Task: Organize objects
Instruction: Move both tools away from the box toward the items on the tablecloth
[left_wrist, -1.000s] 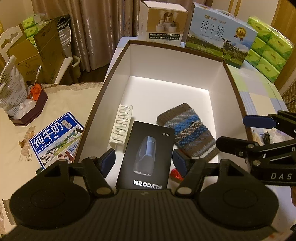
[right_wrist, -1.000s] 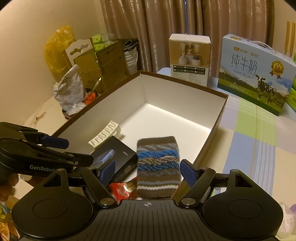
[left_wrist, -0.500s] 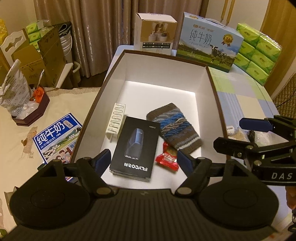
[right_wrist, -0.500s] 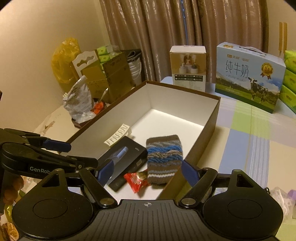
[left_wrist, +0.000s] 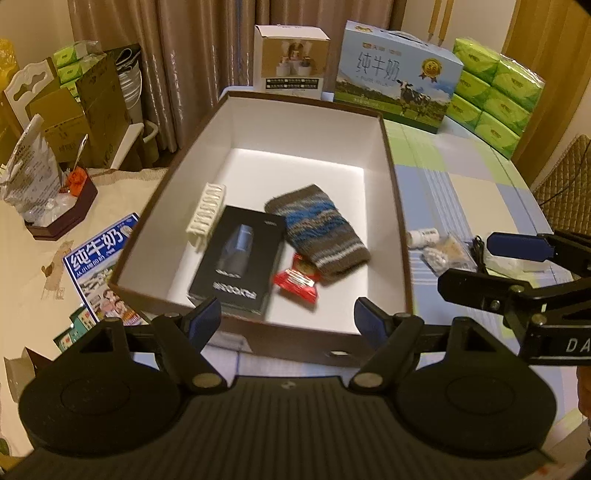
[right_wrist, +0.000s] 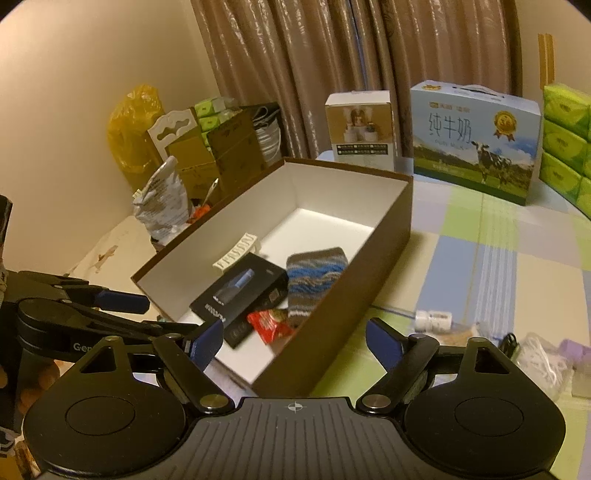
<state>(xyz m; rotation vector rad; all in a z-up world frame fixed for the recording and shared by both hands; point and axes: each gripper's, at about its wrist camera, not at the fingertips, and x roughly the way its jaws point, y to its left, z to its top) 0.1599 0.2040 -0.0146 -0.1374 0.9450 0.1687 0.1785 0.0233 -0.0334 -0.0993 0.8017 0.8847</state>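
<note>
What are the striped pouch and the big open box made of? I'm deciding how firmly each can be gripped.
Striped pouch: knitted yarn, probably wool or acrylic; ribbed stitches, fuzzy matte surface, soft slumped outline. Big open box: rigid cardboard, brown paper outside, matte white lining; thin straight walls, crisp corners.

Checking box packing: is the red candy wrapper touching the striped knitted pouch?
Touching. Left wrist view: red candy wrapper lies against the striped knitted pouch, its upper end overlapping the pouch's lower edge, no gap.
</note>
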